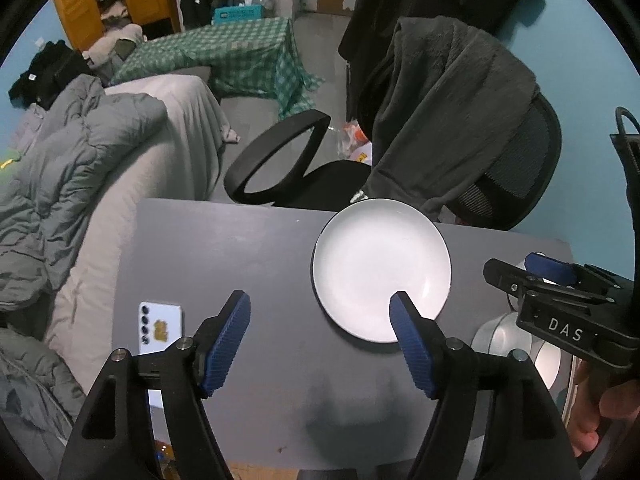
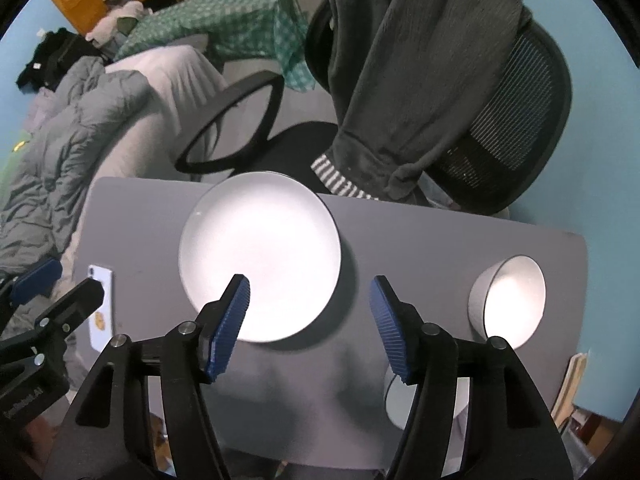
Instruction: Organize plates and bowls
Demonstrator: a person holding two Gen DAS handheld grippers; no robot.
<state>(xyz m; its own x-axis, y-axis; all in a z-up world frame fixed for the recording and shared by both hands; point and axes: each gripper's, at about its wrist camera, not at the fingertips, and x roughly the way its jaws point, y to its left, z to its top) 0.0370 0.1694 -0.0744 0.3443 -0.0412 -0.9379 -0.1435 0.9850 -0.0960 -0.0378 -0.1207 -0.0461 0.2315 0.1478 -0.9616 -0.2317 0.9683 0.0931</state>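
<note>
Hovering over the table (image 1: 224, 248) now, both claws spread and carrying nothing, so this reads as the gap between placements: a plate is down, the bowls look next. Sweeping left to right: the phone (image 1: 160, 326) lies off the left claw's (image 1: 320, 322) left finger, near the table's left edge; the white plate (image 1: 380, 268) sits flat just ahead, its near rim behind that claw's right finger, nothing between the pads. Over to the right claw (image 2: 310, 310), also wide, the same plate ahead and left of it, and a white bowl (image 2: 510, 300) off to its right, tilted on its side I'd say, with a second bowl (image 2: 424, 400) close under its right finger, mostly hidden. Next move, by my reckoning: swing right, drop onto a bowl rim, pinch it thin-edge on, and bring it toward the plate. Smooth grey top, glossy ware, so slipping is the worry. Beyond the far edge: a bed with a grey quilt (image 1: 80, 168), then an office chair (image 2: 500, 128) draped with a dark robe.
</note>
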